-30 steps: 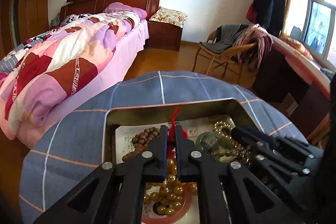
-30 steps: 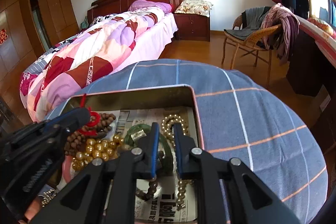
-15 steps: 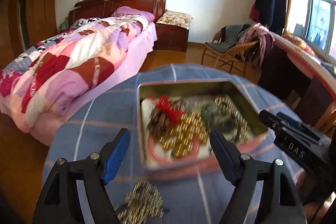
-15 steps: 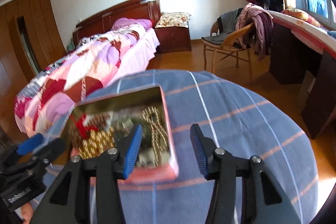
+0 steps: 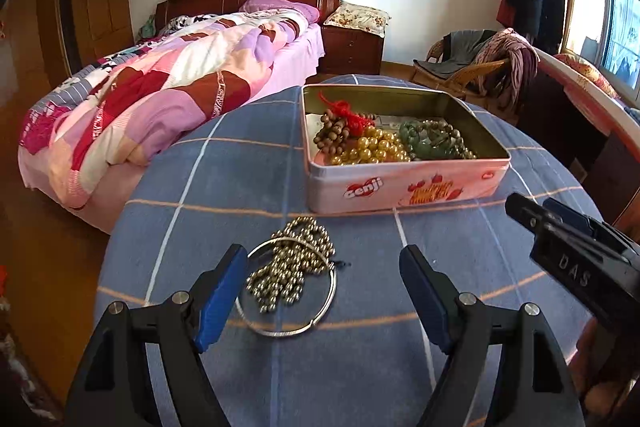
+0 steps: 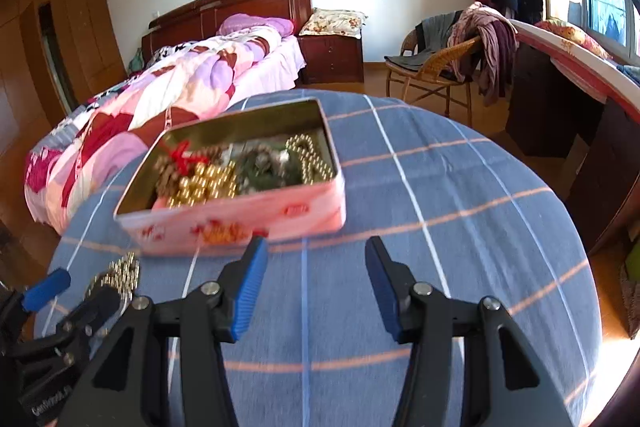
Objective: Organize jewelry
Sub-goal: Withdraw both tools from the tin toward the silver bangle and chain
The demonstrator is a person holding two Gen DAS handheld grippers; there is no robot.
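Note:
A pink tin (image 5: 400, 187) stands open on the blue checked tablecloth (image 5: 224, 187). Inside lie a brown bead bracelet with a red knot (image 5: 332, 131), golden beads (image 5: 372, 149) and a green bracelet (image 5: 432, 143). In front of the tin, a silvery bead chain (image 5: 292, 267) is heaped inside a thin silver bangle (image 5: 330, 303). My left gripper (image 5: 322, 259) hangs open just behind that heap, holding nothing. To its right, my right gripper (image 6: 316, 245) hovers over bare cloth in front of the tin (image 6: 240, 219); its jaws are opening and nothing is between them.
The round table's edge (image 6: 560, 211) curves close on the right. A bed with a patchwork quilt (image 5: 160, 87) lies beyond on the left. At the back right are a wicker chair (image 6: 432, 75) draped with clothes and a dark desk (image 6: 560, 107).
Both grippers were shut over the jewelry in the tin; they have let go, opened and drawn back to the near side. The bead chain and bangle have come into view.

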